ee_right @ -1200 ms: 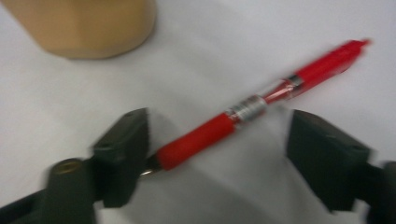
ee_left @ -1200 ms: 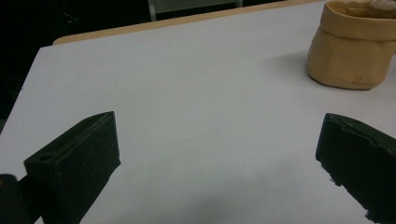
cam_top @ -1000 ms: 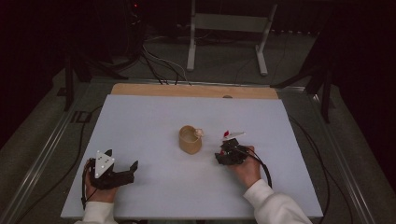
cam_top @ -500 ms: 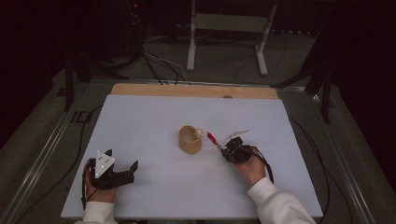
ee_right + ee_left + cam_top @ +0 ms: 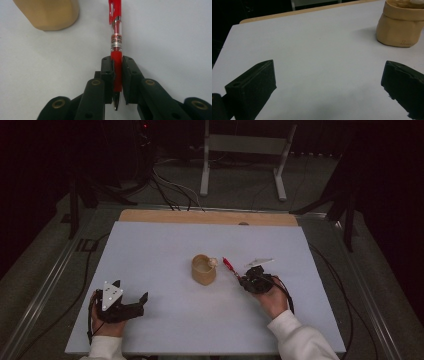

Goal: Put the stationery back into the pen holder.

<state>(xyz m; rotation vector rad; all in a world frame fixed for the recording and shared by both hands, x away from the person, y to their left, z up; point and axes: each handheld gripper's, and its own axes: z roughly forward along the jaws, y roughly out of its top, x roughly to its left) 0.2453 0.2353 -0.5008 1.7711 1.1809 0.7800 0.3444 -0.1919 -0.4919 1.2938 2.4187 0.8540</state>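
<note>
A red click pen point(image 5: 116, 47) lies along the jaws of my right gripper point(image 5: 117, 72), which is shut on its lower barrel with the tip pointing back at the camera. In the high view the red pen point(image 5: 229, 265) sticks out of the right gripper point(image 5: 244, 279) toward a tan cup point(image 5: 203, 271) just to its left. Something small and whitish point(image 5: 213, 262) rests at the cup's rim. My left gripper point(image 5: 131, 291) rests on the white board at the near left, open, with nothing between its jaws. From the left gripper point(image 5: 328, 82) the tan cup point(image 5: 399, 25) stands far ahead to the right.
The white board point(image 5: 150, 245) covers the table, with a wooden strip point(image 5: 200, 216) along its far edge. A metal stand point(image 5: 240, 150) and cables point(image 5: 170, 190) lie on the dark floor beyond. The tan cup point(image 5: 50, 12) sits just left of the pen.
The right gripper's jaws have closed onto the red pen, and the hand has shifted slightly so the pen points toward the cup. The left gripper has stayed still.
</note>
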